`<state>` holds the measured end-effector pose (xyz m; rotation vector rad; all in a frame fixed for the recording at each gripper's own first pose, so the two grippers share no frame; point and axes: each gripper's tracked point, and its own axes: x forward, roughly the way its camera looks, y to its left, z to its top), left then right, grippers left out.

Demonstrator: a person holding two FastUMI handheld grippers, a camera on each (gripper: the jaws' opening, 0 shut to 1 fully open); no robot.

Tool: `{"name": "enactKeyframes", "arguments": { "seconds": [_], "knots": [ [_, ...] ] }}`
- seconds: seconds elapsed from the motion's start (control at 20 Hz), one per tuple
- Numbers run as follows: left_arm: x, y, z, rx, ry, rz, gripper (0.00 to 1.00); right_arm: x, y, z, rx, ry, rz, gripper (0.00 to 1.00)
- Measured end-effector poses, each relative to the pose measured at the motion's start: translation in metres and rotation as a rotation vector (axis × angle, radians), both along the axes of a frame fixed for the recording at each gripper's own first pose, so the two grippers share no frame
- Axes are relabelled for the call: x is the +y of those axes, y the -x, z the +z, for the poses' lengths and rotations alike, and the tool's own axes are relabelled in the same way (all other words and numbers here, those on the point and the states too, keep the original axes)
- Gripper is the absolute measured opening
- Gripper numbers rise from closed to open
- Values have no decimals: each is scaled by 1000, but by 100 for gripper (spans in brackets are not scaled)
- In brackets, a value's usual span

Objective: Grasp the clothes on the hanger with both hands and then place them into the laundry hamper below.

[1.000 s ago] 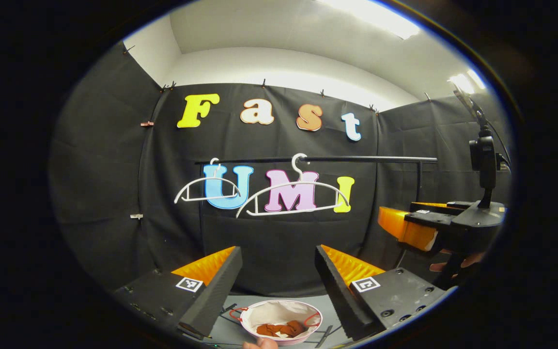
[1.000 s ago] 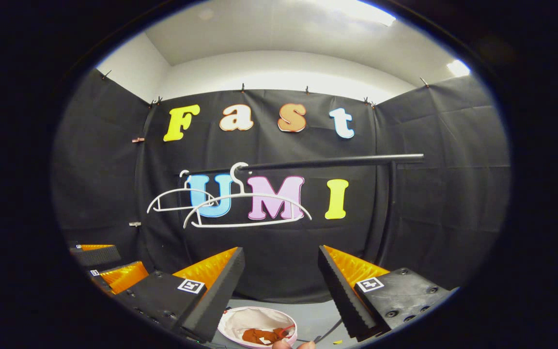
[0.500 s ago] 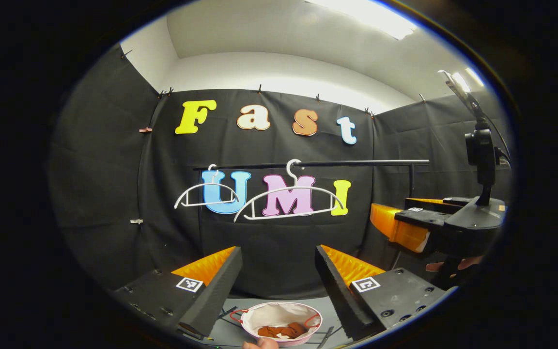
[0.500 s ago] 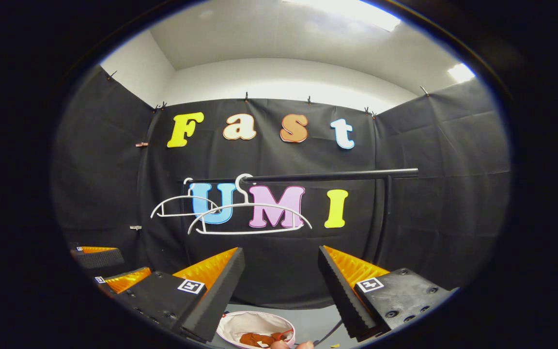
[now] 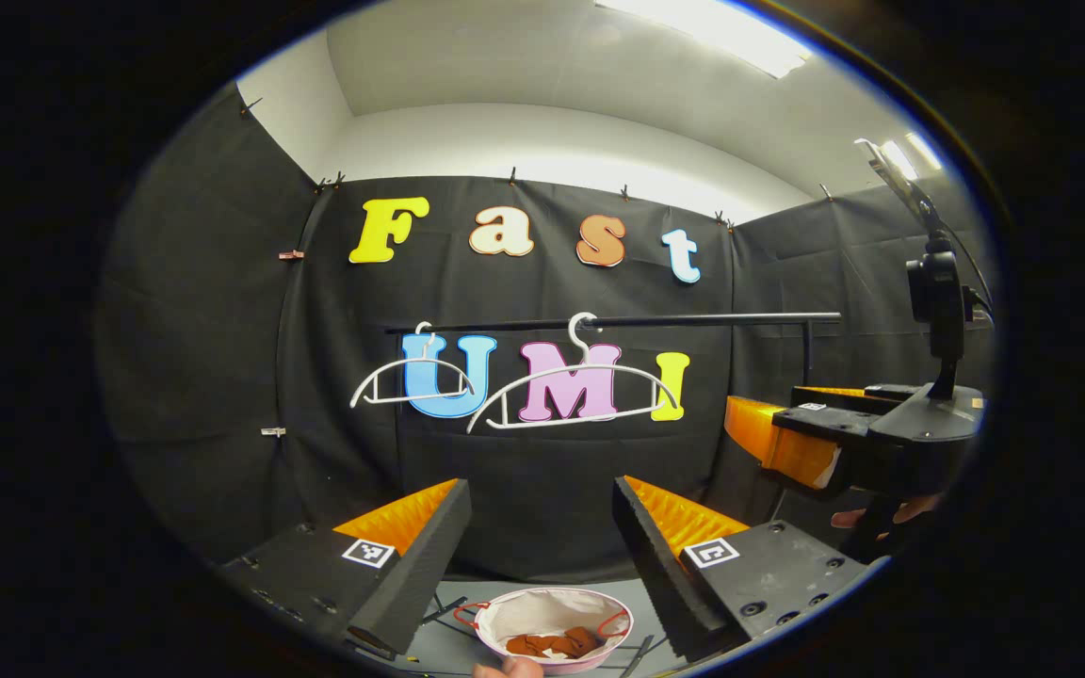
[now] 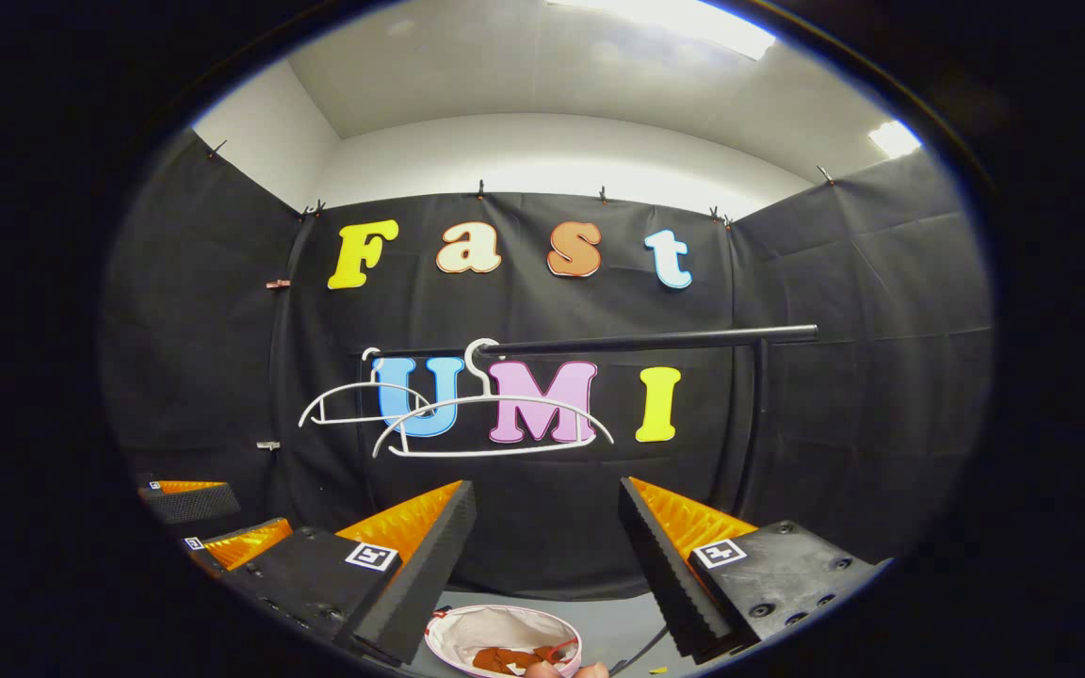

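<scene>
Biggest thing across the middle of both views is the thin black horizontal clothes rail point(image 5: 655, 321) point(image 6: 646, 341), with two bare white plastic hangers hooked on it — the nearer hanger point(image 5: 573, 395) point(image 6: 491, 424) sits centre frame and the farther hanger point(image 5: 411, 381) point(image 6: 354, 405) hangs to its left, the two overlapping a bit in the right gripper view. Down at the bottom centre of each view sits the round white fabric laundry hamper with a pink rim point(image 5: 505, 617) point(image 6: 467, 629), on a grey floor point(image 5: 448, 645). The rust-brown crumpled clothes point(image 5: 547, 644) point(image 6: 505, 657) are lying inside that hamper, low in it. The left gripper point(image 5: 540, 537) has its fingers spread wide with nothing between them, framing the hamper from above in the left gripper view. Same deal for the right gripper point(image 6: 544, 541) point(image 5: 792, 438) — spread apart, holding nothing; it also shows at the right edge of the left gripper view, with a bit of a hand point(image 5: 882, 515) under it. A fingertip point(image 5: 505, 669) pokes in at the very bottom edge, just by the hamper rim.
</scene>
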<state>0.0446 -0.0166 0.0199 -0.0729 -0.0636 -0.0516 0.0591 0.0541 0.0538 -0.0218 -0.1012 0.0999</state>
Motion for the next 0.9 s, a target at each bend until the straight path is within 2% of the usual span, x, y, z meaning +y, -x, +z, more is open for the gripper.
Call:
{"name": "enactKeyframes", "arguments": {
  "seconds": [0.7,0.75,0.9],
  "knots": [
    [3,-2,-1,15,-3,13,96,-1,-1,-1,-1,1,-3,98],
    [3,-1,0,14,-5,13,93,0,0,-2,2,4,1,98],
    [2,-1,0,15,-14,13,95,1,1,-2,1,7,5,98]
  ]
}}
